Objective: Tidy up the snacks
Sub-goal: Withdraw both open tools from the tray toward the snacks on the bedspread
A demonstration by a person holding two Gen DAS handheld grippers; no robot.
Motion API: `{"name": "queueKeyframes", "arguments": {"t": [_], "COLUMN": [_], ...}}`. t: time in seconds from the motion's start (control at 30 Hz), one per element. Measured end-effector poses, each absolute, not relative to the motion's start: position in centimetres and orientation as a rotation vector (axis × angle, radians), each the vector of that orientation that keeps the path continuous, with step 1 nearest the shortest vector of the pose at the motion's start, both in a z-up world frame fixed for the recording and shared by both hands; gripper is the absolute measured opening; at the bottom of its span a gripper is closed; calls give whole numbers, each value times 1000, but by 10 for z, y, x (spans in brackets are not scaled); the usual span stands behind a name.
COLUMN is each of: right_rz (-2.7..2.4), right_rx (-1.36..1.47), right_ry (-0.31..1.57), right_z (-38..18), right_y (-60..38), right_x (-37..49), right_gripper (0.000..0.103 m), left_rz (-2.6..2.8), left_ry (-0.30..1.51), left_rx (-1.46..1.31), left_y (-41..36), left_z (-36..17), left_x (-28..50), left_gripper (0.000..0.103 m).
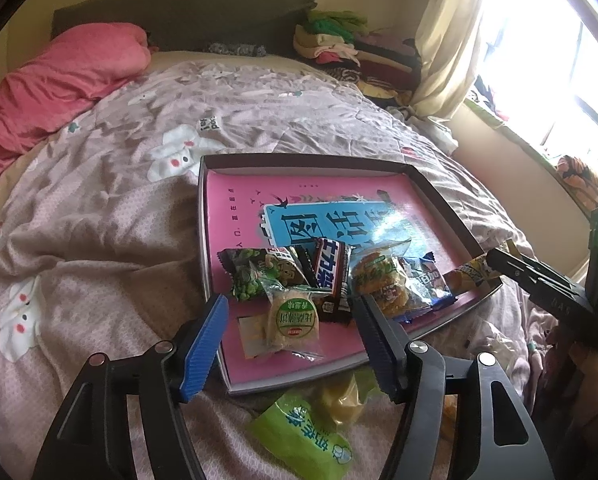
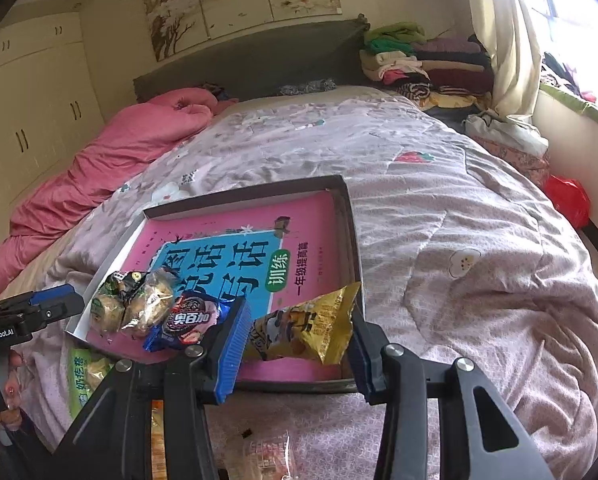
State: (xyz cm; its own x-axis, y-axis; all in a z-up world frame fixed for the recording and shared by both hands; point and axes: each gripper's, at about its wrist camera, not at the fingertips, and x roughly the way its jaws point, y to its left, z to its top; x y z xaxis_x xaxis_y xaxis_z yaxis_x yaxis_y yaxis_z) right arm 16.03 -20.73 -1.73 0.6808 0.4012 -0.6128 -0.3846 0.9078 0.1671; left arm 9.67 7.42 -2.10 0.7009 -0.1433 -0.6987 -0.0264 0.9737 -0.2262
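A bed with a mauve rabbit-print quilt (image 1: 111, 216) fills the room, folded clothes (image 2: 427, 60) stacked at its head corner by the curtained window (image 1: 547, 64). A shallow grey cardboard tray (image 1: 439, 192), lined by a pink book, holds wrapped snacks (image 1: 331, 276) along its near edge. The left gripper (image 1: 291, 328) stands open above a green-labelled biscuit packet (image 1: 293, 316); the right gripper (image 2: 299, 340) clamps a yellow foil snack packet (image 2: 315, 328) over the tray's near right corner

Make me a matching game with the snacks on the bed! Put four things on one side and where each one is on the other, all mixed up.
Things:
1. yellow snack packet
2. green snack bag
3. round biscuit pack with green label
4. pink blanket

Places:
A. on the bedspread, outside the box, by its near edge
B. bunched up at the head of the bed
C. between the fingers of the right gripper
D. lying in the box, in front of the open left gripper

Pairs: 1-C, 2-A, 3-D, 4-B
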Motion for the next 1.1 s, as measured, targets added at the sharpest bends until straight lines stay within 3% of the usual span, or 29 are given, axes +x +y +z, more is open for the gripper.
{"name": "queueKeyframes", "arguments": {"t": [0.63, 0.8, 1.1], "right_rz": [378, 377, 409], "right_rx": [86, 104, 103], "right_ry": [664, 642, 609], "right_z": [-9, -4, 7], "right_y": [-234, -241, -241], "right_x": [158, 154, 143], "right_gripper": [46, 46, 55], "left_rz": [-55, -57, -74], "left_ry": [759, 744, 748], "left_rx": [-229, -227, -251], "left_y": [73, 69, 65], "left_z": [-3, 4, 11], "left_x": [81, 76, 71], "left_gripper": [70, 75, 77]}}
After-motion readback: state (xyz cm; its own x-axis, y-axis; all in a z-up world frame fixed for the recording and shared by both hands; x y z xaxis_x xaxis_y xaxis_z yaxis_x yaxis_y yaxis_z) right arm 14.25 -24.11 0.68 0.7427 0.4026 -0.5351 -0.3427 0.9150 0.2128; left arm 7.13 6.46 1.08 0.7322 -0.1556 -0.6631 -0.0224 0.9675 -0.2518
